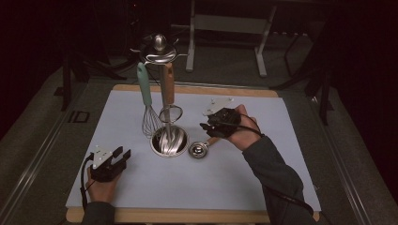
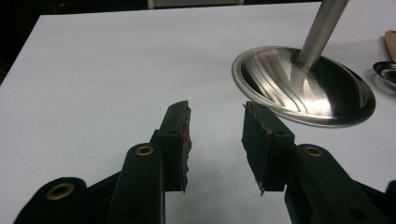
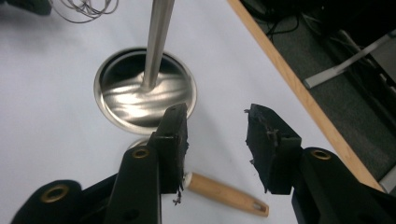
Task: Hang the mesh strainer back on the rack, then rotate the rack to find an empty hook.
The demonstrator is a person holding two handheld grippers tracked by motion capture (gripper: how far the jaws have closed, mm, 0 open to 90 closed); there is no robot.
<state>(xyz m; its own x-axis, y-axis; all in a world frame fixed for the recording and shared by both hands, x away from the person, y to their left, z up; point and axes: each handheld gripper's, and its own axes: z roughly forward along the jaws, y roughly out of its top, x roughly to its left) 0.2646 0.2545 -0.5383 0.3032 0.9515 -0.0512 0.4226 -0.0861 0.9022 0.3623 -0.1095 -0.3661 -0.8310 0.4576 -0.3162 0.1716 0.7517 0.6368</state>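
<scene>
While the high view shows the whisk (image 1: 150, 119), the right gripper (image 3: 215, 140) seemingly overhangs the spoon handle (image 3: 226, 193).

The left gripper (image 1: 123, 154) rested low on the table near the person's side, jaws parted and empty, held by the left hand (image 1: 101, 187). The right gripper (image 1: 206, 127) pointed down and leftward, jaws parted with nothing clamped, the right hand (image 1: 241, 131) and sleeved forearm angled inward.

A small steel measuring spoon (image 1: 199, 149) with a wooden handle lies flat, touching the rack's round base (image 1: 169, 142).
</scene>
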